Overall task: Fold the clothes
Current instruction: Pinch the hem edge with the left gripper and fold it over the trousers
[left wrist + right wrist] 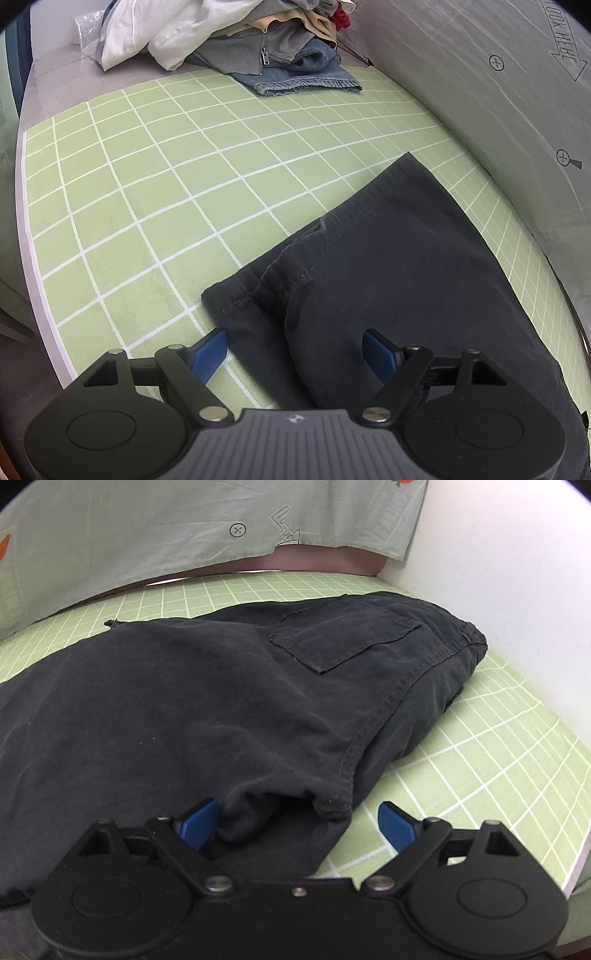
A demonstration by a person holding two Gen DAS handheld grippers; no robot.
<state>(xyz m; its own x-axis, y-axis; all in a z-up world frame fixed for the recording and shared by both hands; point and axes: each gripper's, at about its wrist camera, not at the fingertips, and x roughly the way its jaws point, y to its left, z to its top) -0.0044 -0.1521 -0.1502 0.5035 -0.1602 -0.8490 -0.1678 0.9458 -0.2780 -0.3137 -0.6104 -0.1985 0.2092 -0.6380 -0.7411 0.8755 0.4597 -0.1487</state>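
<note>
A pale green mat with a white grid (155, 192) covered the grey tabletop (59, 74). Folded dark navy cotton trousers (388, 258) lay on it, well apart from a heap of mixed garments (236, 37) at the far end.

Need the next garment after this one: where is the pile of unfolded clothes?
The pile of clothes sits at the far end of the green grid mat in the left wrist view, well beyond the dark trousers.

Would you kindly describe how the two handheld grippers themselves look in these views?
Both the left gripper and the right gripper have matte black linkage arms joined by silver pivot pins, round black discs at each side, and blue fingers. The left one's body is ribbed grey and carries a small logo.
</note>
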